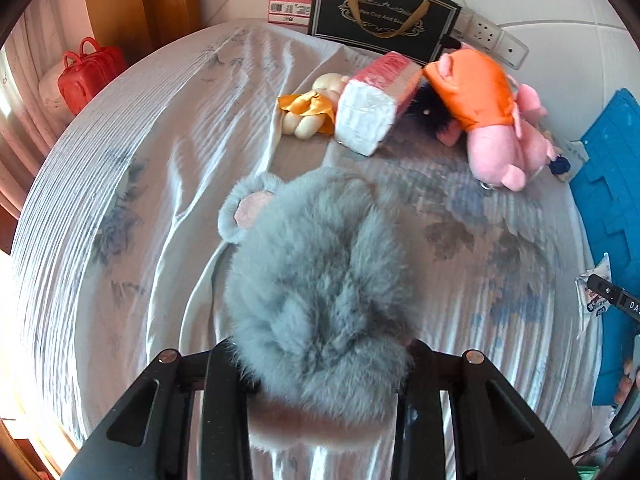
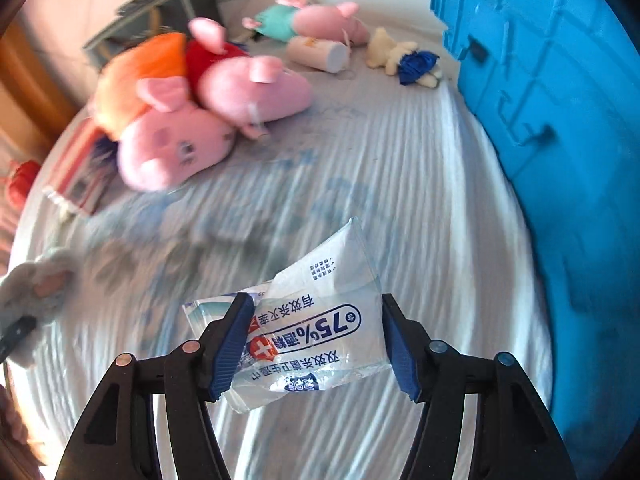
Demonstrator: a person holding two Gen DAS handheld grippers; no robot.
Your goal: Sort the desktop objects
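My left gripper (image 1: 320, 364) is shut on a fluffy grey plush mouse (image 1: 320, 280), which fills the middle of the left wrist view above the striped cloth. The same mouse (image 2: 32, 288) shows at the left edge of the right wrist view. My right gripper (image 2: 316, 308) is shut on a clear plastic wipes packet (image 2: 320, 328) with blue print and a red cross mark. Both blue pads (image 2: 232, 344) press its sides. The packet hangs crumpled above the cloth.
A blue crate (image 2: 560, 160) stands at the right. Pink plush pigs (image 2: 176, 140), a teal-shirted pig (image 2: 304, 20), a white roll (image 2: 320, 52) and a cream bear (image 2: 408, 60) lie at the back. A tissue pack (image 1: 376, 108), a yellow-dressed doll (image 1: 312, 108) and a black gift bag (image 1: 384, 12) sit beyond the mouse.
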